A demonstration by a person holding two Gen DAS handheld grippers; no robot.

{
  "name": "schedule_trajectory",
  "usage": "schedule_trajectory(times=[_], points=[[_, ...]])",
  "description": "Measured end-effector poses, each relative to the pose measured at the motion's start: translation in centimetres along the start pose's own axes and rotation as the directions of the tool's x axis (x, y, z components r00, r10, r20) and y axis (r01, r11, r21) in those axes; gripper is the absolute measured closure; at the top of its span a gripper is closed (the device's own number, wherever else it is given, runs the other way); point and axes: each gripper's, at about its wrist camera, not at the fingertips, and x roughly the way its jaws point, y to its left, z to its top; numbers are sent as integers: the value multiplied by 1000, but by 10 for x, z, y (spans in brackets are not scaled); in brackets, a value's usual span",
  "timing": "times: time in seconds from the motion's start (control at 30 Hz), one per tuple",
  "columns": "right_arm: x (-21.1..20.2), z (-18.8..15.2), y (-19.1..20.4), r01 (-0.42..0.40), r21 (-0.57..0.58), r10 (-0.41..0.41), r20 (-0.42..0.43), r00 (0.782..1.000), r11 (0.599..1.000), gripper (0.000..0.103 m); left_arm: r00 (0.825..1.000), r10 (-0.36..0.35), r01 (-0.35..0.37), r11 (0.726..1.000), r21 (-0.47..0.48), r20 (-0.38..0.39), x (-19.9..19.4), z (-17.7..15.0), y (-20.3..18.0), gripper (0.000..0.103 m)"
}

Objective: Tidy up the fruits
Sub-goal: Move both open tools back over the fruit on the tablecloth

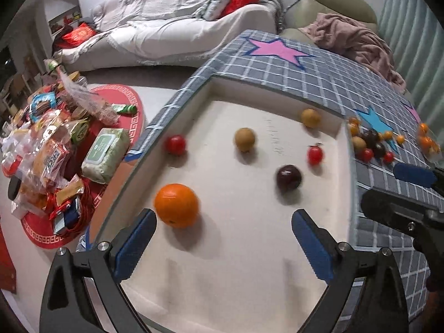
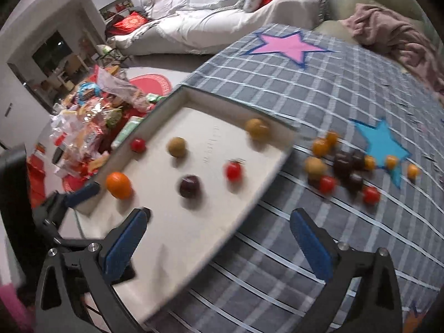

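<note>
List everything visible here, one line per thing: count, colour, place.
tray: one, white, on the tablecloth.
orange: one, orange, in tray, beside left claw.
plum: one, dark purple, mid tray.
tomatoes: two, red, in tray.
brown fruits: two, tan, far part of tray.
loose fruit pile: several, mixed colours, on cloth right of tray.
tablecloth: one, grey checked with stars.
snack packets: many, on floor.
left claw: open, empty.
right claw: open, empty.

The white tray (image 2: 155,285) held six fruits: one orange (image 2: 118,185), two red tomatoes (image 2: 138,145), two tan-brown fruits (image 2: 176,146) and one dark plum (image 2: 189,186). On the checked cloth (image 2: 249,77), the loose pile (image 2: 349,163) was too blurred for a firm count.
</note>
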Motion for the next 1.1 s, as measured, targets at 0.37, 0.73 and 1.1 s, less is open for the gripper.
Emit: schedule_trajectory(times=[0.37,0.73,1.1], points=[[-19,-68,-86,112,190,-106,-46,993,975,0,999,-42,42,988,147,-5,-20,-10,-65,4],[-34,-85,-137,167,276,-166,-30,986,947,0,996,-84,87,960,265,-22,-27,-8,-137,4],[-60,-56,-196,205,350,-222,8,975,914,0,993,-116,119,948,294,-27,-16,23,-198,4]])
